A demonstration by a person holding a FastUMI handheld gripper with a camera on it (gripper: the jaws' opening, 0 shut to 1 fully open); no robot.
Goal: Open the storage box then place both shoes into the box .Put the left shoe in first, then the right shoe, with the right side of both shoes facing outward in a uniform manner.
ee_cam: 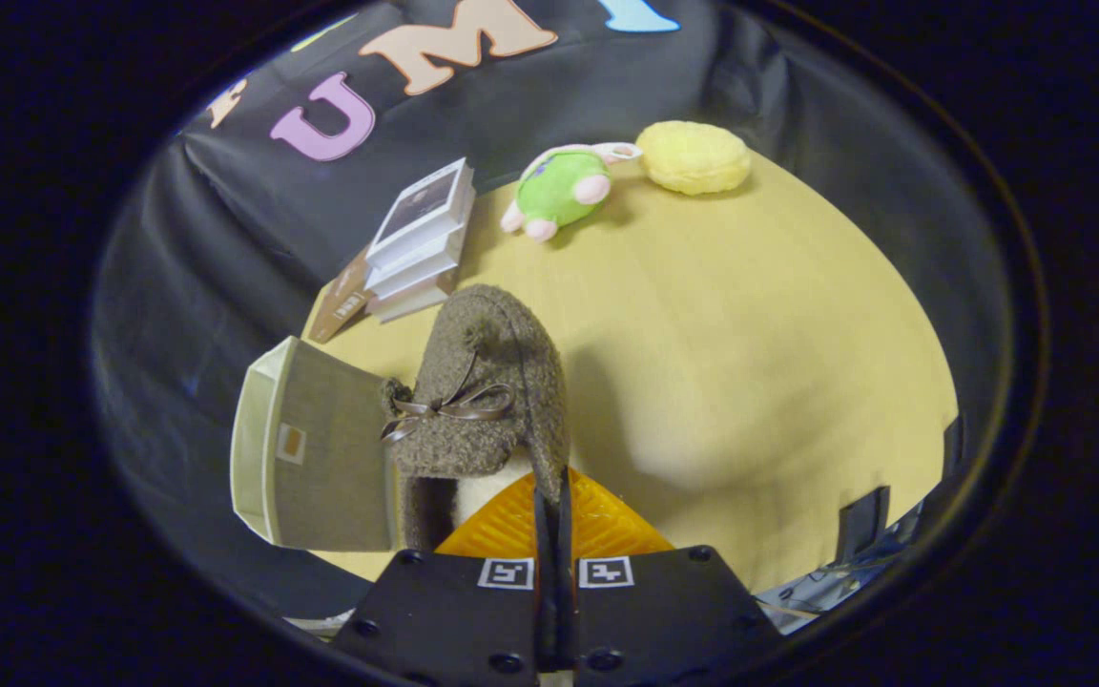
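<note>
Now the fingers pinch the fuzzy shoe by its rim, just beside the storage box (lid open).

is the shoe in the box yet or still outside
Outside: the shoe hangs pinched at its rim between the closed fingers, beside the storage box, above the table.

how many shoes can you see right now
1. A brown fuzzy shoe with a ribbon bow is held up just ahead of the gripper, whose fingers pinch its rim, beside the storage box. A second shoe may be hidden behind it or inside the box.
</note>
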